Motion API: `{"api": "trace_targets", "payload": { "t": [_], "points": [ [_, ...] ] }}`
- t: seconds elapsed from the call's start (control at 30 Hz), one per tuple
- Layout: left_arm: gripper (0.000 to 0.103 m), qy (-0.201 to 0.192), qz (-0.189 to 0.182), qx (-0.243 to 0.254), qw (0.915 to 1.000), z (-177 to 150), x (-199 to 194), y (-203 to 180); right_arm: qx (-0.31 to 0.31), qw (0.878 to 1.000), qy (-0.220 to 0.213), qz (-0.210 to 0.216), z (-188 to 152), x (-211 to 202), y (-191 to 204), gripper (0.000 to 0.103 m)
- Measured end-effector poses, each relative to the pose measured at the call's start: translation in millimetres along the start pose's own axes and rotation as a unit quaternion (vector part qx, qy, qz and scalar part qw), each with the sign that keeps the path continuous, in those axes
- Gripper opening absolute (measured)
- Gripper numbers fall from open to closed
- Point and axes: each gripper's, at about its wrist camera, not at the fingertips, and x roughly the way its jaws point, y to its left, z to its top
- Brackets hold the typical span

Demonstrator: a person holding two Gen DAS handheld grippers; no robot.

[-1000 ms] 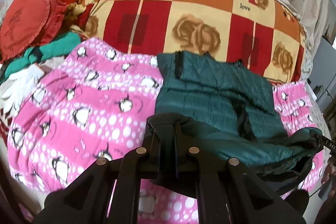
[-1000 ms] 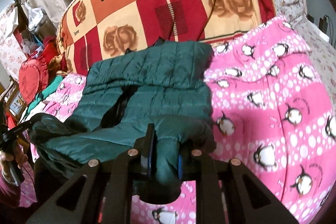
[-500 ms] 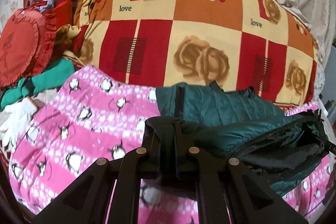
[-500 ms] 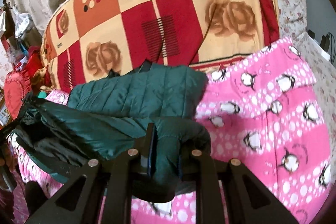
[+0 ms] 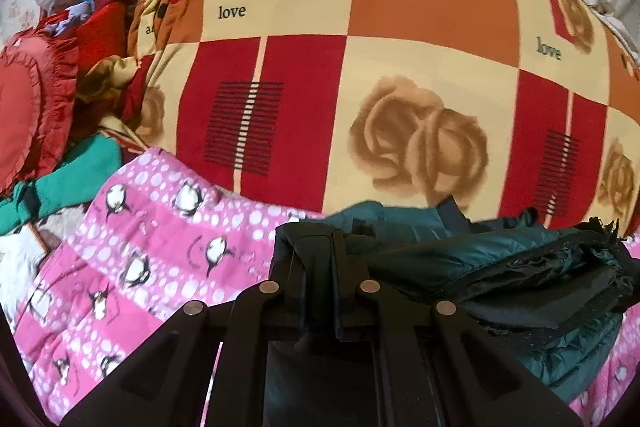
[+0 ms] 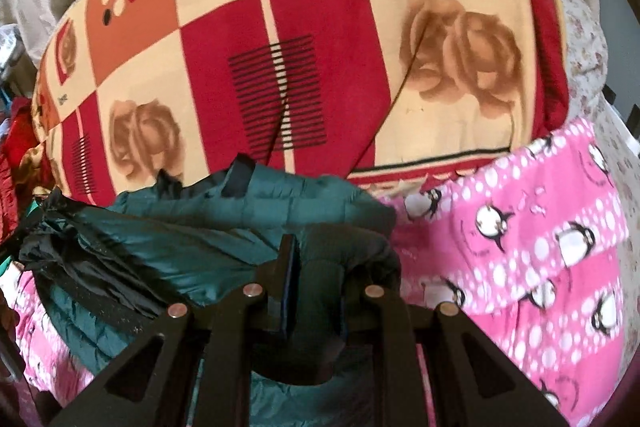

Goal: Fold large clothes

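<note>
Fabric had travelled: a second before, the dark green quilted jacket (image 5: 472, 259) lay spread across the pink penguin blanket (image 5: 152, 247) with a long flat stretch showing ahead of both cameras; now only a short strip showed, bunched close against the big rose-patterned quilt (image 5: 360, 87) at the far side of the bed. The left gripper (image 5: 334, 267) had its fingers pinched fully together on a thin edge of the jacket, and the right gripper (image 6: 316, 283) had its fingers clamped on a thicker roll of the same garment (image 6: 256, 223). Both had carried their near edge forward over the far part, so the black lining (image 5: 560, 287) now showed between them where the layers doubled. That read as a lengthwise fold nearly brought home: the held hem seemed about to meet the collar end, and setting it down and letting go looked like the remaining step.
</note>
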Motion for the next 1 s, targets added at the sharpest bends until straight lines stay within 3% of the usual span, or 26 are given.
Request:
{"api": "trace_targets", "payload": {
  "t": [0.37,1.0],
  "points": [
    [0.000,0.027,0.031,0.002,0.9992,-2.9,63.9,-14.3,0.030,0.999,0.030,-0.016,2.5,85.8,-6.5,0.017],
    [0.000,0.034,0.044,0.004,0.9984,-13.8,81.1,-17.9,0.026,0.999,0.038,-0.008,2.4,95.8,-6.3,0.023]
  ]
}}
